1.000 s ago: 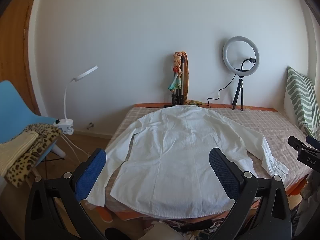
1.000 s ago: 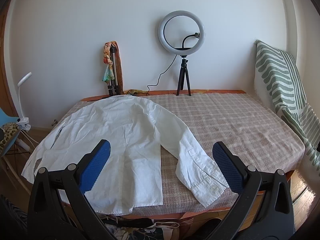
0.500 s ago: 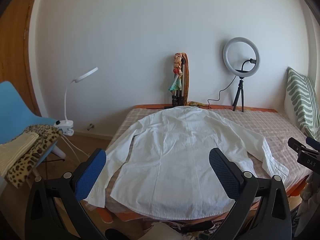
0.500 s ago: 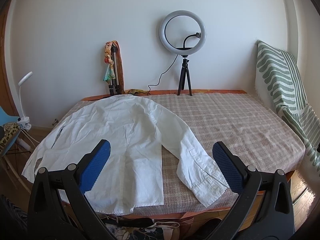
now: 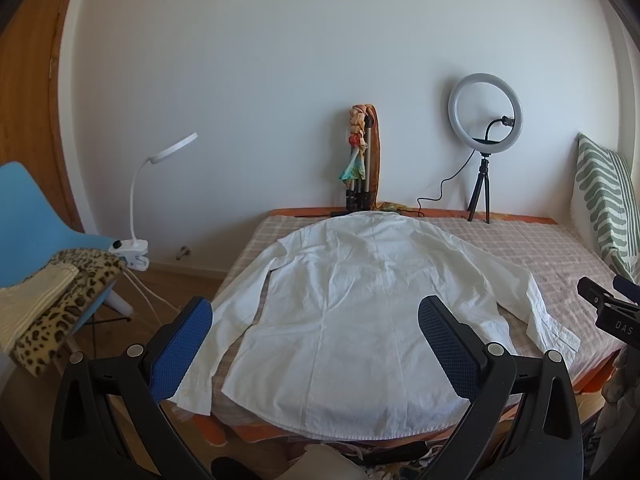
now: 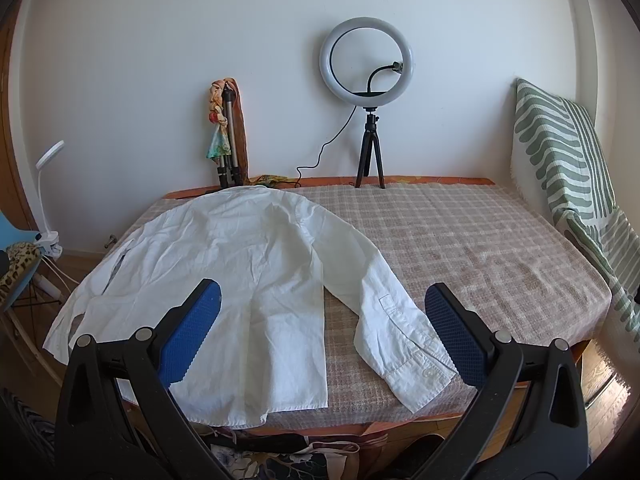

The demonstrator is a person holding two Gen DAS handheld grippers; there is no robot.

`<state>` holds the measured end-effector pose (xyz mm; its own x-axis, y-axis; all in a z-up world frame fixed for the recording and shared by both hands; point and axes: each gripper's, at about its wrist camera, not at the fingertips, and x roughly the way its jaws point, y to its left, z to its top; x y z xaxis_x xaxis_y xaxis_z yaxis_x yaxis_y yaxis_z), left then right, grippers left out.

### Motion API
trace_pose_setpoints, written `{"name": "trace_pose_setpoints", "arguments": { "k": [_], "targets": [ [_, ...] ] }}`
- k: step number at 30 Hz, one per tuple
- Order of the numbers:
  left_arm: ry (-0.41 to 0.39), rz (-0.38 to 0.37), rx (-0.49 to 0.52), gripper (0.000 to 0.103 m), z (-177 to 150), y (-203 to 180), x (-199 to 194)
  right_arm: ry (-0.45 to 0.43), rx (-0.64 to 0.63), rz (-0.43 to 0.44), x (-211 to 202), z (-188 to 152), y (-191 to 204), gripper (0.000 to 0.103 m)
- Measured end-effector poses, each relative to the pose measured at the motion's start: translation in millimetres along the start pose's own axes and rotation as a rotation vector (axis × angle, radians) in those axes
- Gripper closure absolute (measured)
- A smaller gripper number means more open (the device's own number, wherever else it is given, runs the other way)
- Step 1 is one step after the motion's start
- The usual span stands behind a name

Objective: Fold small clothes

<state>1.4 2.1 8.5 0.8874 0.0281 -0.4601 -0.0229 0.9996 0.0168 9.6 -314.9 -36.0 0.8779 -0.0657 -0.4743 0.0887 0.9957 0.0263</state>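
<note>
Pre-fold | white shirt [image 5: 352,304] lies flat, back up, on the checked bed [image 6: 460,240] | your left gripper [image 5: 316,340] and right gripper [image 6: 324,332] hover wide apart, empty | next: likely pinch a sleeve, fold inward

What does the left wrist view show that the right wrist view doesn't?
Only the left wrist view shows the shirt's left sleeve cuff hanging past the bed's edge, the cream knit folded over the leopard-print cloth, and the right tool entering from the side.

Only the right wrist view shows the whole striped pillow and the bare checked cover.

Both show the white shirt lying flat and unfolded, the ring light, the clip lamp, and open, empty tools.
</note>
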Motion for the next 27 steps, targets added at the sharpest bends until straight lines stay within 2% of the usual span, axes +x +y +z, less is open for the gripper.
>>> {"name": "trace_pose_setpoints", "arguments": {
  "k": [27],
  "targets": [
    [0.006,0.007,0.002,0.000,-0.5,1.7,4.1,0.005,-0.003,0.005,3.6,-4.7,-0.1,0.000]
  ]
}}
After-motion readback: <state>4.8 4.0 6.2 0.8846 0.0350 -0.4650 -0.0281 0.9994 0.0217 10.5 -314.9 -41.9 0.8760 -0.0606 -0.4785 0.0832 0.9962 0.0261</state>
